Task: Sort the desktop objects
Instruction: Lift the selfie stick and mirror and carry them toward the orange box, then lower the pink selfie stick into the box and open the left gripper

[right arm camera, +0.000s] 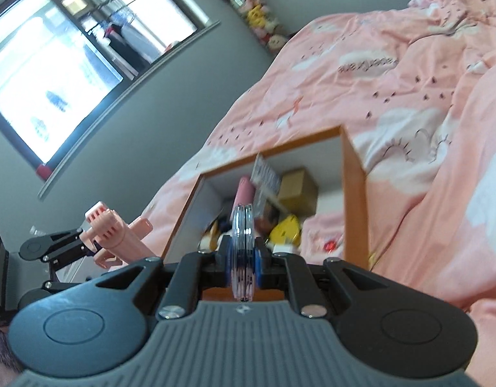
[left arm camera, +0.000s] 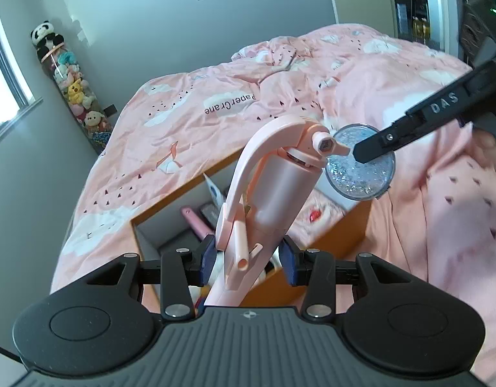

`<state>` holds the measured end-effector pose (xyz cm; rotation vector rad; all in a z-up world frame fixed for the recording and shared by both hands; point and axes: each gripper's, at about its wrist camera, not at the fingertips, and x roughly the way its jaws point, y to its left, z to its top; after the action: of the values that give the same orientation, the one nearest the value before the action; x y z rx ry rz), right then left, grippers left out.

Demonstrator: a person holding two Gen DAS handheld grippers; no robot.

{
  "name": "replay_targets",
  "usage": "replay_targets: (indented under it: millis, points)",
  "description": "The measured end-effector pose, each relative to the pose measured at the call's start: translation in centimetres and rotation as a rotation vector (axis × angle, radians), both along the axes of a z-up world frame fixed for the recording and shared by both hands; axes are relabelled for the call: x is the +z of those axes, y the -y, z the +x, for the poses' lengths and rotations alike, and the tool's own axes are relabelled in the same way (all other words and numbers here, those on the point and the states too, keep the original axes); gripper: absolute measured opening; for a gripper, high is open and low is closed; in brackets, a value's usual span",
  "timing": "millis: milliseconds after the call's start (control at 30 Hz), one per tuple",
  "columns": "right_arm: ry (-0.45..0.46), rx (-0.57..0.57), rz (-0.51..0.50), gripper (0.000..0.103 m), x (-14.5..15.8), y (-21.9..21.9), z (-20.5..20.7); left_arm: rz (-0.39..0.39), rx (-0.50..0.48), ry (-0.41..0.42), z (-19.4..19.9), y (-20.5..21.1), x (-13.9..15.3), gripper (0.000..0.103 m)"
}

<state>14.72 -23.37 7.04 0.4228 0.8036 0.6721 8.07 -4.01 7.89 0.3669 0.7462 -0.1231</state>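
The left gripper (left arm camera: pixel 248 259) is closed on a pink handheld device (left arm camera: pixel 273 187), a folding thing with a cylindrical body and a long curved arm; its blue pads press the lower part of it from both sides, and its top end leans up and forward over the orange box (left arm camera: pixel 354 225). The right gripper (right arm camera: pixel 244 264) is clamped on a round glitter-filled disc (right arm camera: pixel 243 225), held edge-on between the pads in its own view; from the left camera the same disc (left arm camera: pixel 360 171) shows its sparkling face, with one black finger (left arm camera: pixel 376 148) across it, and it hangs just beside the head of the pink device, over the far right corner of the box.

The box sits on a bed with a pink quilt (left arm camera: pixel 183 119). It already holds a jumble: a pink stick-like item (right arm camera: pixel 244 193), a small cardboard carton (right arm camera: pixel 297 190), something yellow (right arm camera: pixel 288 229) and a printed packet (right arm camera: pixel 264 171).

The step in hand looks to be dropping both held items into the box. Each one is above or near the opening, so the next move calls for lowering them inside and opening the jaws, one at a time, since disc and device are nearly touching and could knock together. The device is long, so it probably needs tilting to lie among the contents rather than stick out over the rim.
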Motion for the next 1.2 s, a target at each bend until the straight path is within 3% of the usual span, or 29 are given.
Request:
replay_targets:
  millis: [400,600,833,1167,1200]
  points:
    - [0.054,-0.128,-0.033,0.014,0.0,1.4,3.9,-0.297,0.036,-0.074,10.1,0.1,-0.9,0.048]
    - [0.057,-0.149,-0.038,0.014,-0.9,1.7,5.1,-0.567,0.107,-0.263,14.6,-1.8,-4.6,0.048]
    - [0.035,-0.148,-0.05,0.014,-2.0,1.8,6.2,-0.752,0.155,-0.441,17.6,-3.7,-8.6,0.048]
    - [0.041,-0.155,-0.091,0.014,-2.3,1.1,7.0,-0.811,0.296,-0.548,20.9,-4.5,-13.1,0.048]
    - [0.044,-0.157,-0.101,0.014,-2.3,0.9,7.1,-0.805,0.305,-0.545,21.1,-4.4,-13.4,0.044]
